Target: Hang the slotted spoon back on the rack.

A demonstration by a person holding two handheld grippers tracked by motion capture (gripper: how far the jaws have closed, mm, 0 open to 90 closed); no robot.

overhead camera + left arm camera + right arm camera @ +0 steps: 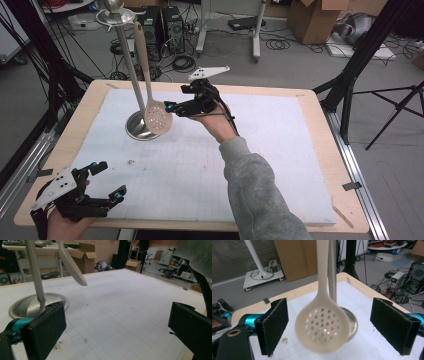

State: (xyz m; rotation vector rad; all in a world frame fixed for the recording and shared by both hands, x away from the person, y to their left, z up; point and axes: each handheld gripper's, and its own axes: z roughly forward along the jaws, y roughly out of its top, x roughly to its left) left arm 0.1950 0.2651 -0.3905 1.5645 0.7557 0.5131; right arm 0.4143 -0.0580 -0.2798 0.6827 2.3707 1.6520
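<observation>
Hanging from the hook at the top of the steel stand (pixel 129 65), the cream slotted spoon (pixel 157 118) dangles free with its perforated bowl just above the stand's round base. It looks light, stiff and smooth, likely to swing; the slim handle offers the surest hold. The right gripper (pixel 176 106) sits just beside the bowl, jaws spread and empty. The left gripper (pixel 106 180) rests at the table (pixel 280 150) edge, jaws likewise released.

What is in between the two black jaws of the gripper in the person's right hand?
The round, perforated head of the cream plastic slotted spoon hangs between the right gripper's open jaws, touching neither pad, in the right gripper view. Behind it rises the metal stand's pole.
</observation>
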